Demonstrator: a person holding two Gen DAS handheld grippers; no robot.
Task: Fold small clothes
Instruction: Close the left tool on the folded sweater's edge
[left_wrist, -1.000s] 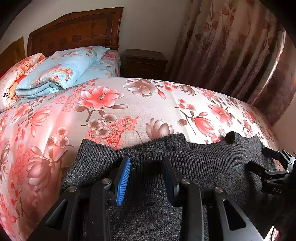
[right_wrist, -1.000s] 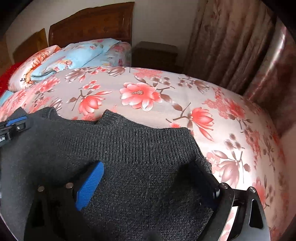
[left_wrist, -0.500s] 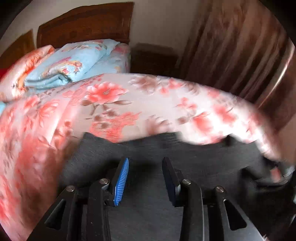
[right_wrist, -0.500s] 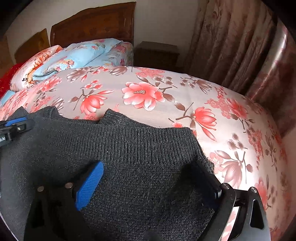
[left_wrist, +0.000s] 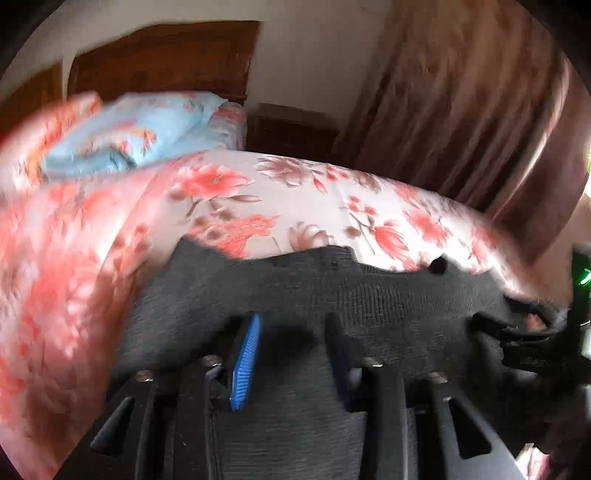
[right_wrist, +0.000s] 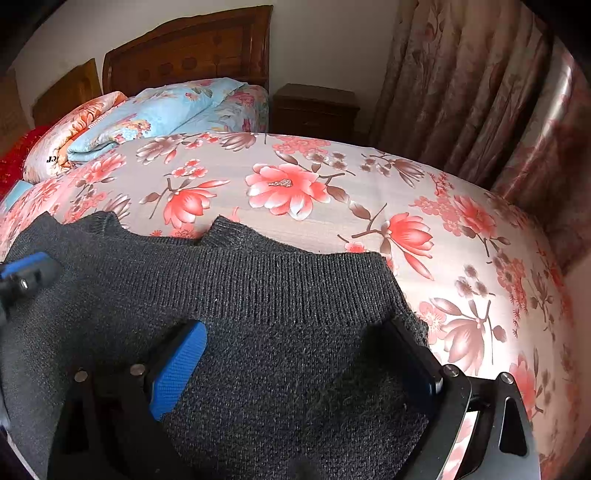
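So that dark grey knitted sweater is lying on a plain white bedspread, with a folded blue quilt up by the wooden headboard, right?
Not quite: the bedspread is not plain white but printed with pink and red flowers, as the right wrist view shows clearly. The rest holds: the dark grey sweater lies on it, and the folded blue quilt sits by the wooden headboard.

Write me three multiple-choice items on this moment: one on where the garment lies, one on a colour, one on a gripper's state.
1. Where does the dark grey knit garment lie?
A. On the nightstand
B. On the flowered bedspread
C. On the floor

2. What colour is the folded quilt near the headboard?
A. Light blue
B. Green
C. Plain white

3. How does the right gripper stand?
A. Out of view
B. Shut on the curtain
C. Wide apart over the garment

Answers: 1 B, the knit spreads across the flowered cover; 2 A, the quilt is light blue with flowers; 3 C, knit fabric fills the wide gap between its pads.
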